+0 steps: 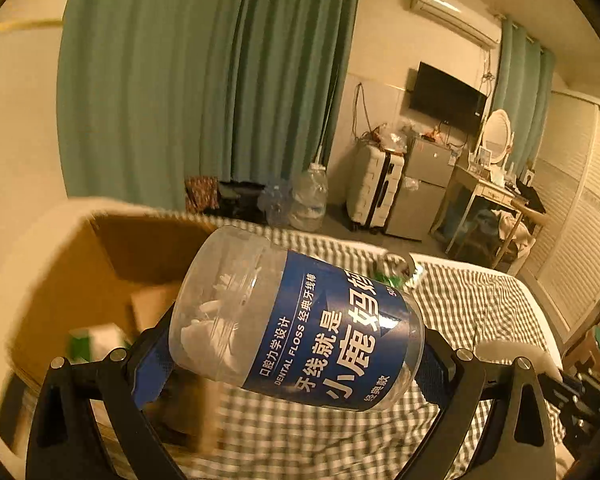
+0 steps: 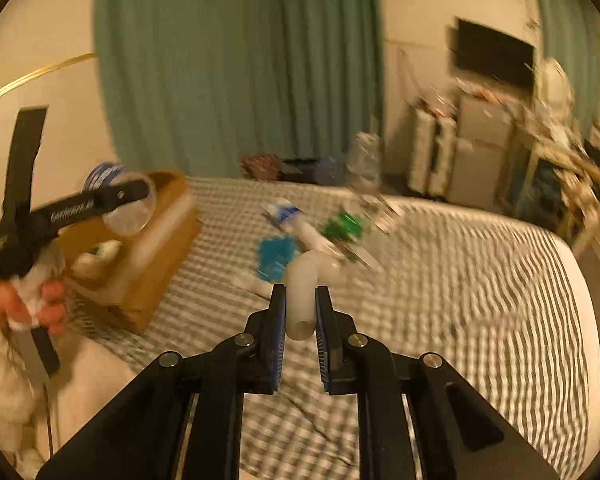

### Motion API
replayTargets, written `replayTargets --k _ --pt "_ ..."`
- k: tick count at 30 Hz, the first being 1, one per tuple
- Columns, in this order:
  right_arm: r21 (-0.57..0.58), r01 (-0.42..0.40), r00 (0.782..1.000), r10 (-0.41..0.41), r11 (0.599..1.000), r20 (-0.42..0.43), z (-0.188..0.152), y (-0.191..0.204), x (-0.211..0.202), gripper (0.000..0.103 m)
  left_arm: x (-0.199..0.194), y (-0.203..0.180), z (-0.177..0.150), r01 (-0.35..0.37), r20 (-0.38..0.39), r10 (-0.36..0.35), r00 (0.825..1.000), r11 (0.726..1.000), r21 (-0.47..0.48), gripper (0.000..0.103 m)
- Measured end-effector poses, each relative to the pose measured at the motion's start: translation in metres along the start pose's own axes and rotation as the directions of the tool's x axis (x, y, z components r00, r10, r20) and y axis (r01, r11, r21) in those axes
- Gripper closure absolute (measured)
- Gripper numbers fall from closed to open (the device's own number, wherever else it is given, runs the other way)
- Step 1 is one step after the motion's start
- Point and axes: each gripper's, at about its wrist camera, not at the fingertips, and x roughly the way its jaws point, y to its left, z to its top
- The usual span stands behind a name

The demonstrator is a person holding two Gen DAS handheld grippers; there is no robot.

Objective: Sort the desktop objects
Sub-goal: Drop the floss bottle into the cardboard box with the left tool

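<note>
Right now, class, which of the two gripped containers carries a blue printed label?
The dental floss jar in the left gripper; the right gripper holds a plain white bottle.

Green curtain (image 1: 204, 80), wall television (image 1: 446, 98), white suitcase (image 1: 374, 188), checkered bedsheet (image 1: 480, 300), oval mirror (image 1: 497, 136)

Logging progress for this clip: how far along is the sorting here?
Partly done. The cardboard box already holds a green-and-white item. In hand: the left gripper grips the dental floss jar by the box, and the right gripper holds a small white tube. Left on the checked bed: a blue packet, a green item and a blurred white-and-blue tube.
</note>
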Motion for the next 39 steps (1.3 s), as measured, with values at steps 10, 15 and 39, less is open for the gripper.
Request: replayTargets --k 10,15,39 --pt "-0.108 -0.263 0.965 0.263 0.959 -0.018 0.079 0.147 0.067 0.09 -0.009 0.114 0.009 -0.163 -0.058 0.17 0.984 0.981 0.105 0.003" --pt "-0.138 -0.314 0.948 0.301 0.939 -0.106 0.1 0.206 0.138 0.089 0.01 0.143 -0.016 -0.174 -0.118 0.182 0.976 0.982 0.077 0.003" --pt "0.052 0.139 0.99 -0.14 0.989 0.021 0.025 0.012 0.054 0.01 -0.005 0.0 -0.038 0.068 -0.101 -0.066 0.993 0.998 0.009 0.0"
